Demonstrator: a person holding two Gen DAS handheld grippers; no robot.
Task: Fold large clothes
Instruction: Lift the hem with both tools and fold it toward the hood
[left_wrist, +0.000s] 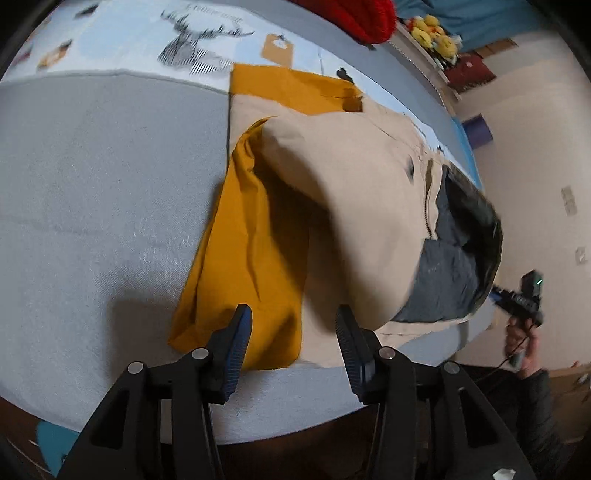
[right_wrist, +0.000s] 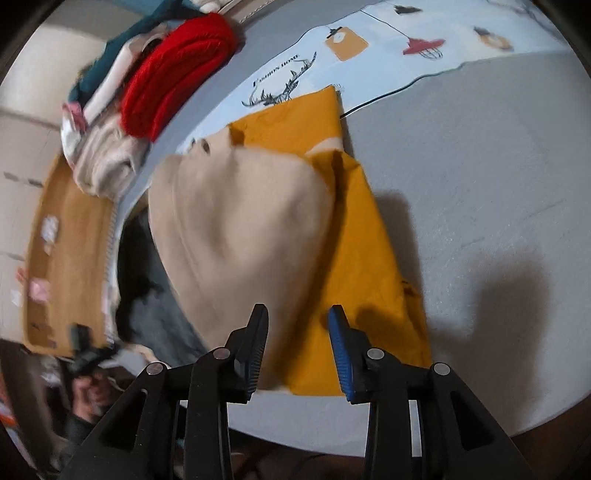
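A large beige and mustard-yellow jacket (left_wrist: 354, 192) lies on a grey-covered surface (left_wrist: 92, 203), with a mustard sleeve (left_wrist: 251, 258) folded along its side and a dark grey lining (left_wrist: 447, 269) showing at one end. My left gripper (left_wrist: 293, 325) is open and empty, hovering just over the sleeve's end. In the right wrist view the same jacket (right_wrist: 240, 221) lies with its mustard part (right_wrist: 362, 266) on the right. My right gripper (right_wrist: 298, 325) is open and empty above the jacket's near edge. It also shows in the left wrist view (left_wrist: 524, 299), held off the surface's side.
A red knit garment (right_wrist: 177, 85) and a pile of folded clothes (right_wrist: 107, 155) sit beyond the jacket. A printed light-blue sheet (left_wrist: 184, 40) covers the far part of the surface. A brown cardboard box (right_wrist: 62, 251) stands at the left in the right wrist view.
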